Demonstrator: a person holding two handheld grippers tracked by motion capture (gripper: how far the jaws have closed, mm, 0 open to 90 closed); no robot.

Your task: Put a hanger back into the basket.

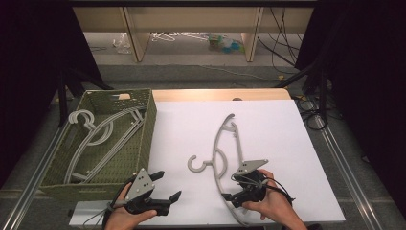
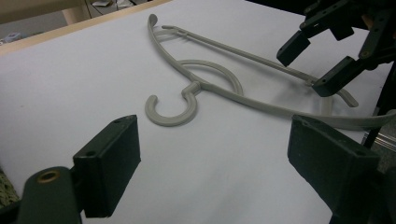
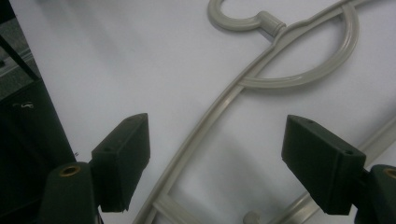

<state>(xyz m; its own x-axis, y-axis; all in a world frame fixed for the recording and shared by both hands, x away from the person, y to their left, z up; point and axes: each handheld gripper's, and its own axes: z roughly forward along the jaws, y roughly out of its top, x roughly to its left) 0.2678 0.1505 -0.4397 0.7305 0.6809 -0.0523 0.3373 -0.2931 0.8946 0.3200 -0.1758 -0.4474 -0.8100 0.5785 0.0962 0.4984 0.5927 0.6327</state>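
**Right gripper lines up on the loose hanger**

At the table's left edge sits a green woven basket [image 1: 143, 125] with several grey hangers [image 1: 103, 134] already lying inside it. Just beside the basket's near right corner, at the front edge of the table, the left gripper [image 1: 168, 186] hovers with its jaws wide apart and nothing between them; in the left gripper view it faces the hook of the loose hanger [image 2: 201, 88], well short of touching it.

That hanger [image 1: 225, 153] lies flat on the white sheet near the middle of the table, its hook pointing towards the basket and its long curved arm running from the far side down to the front edge. The right gripper [image 1: 231, 187] hangs over the near end of that arm, jaws apart, the arm passing between them in the right gripper view [image 3: 205, 126] but not yet pinched.

The step in hand looks like the approach to a grasp. Next, the right jaws probably need to drop onto the thin arm and close squarely, since the flat plastic could slip sideways on the sheet.
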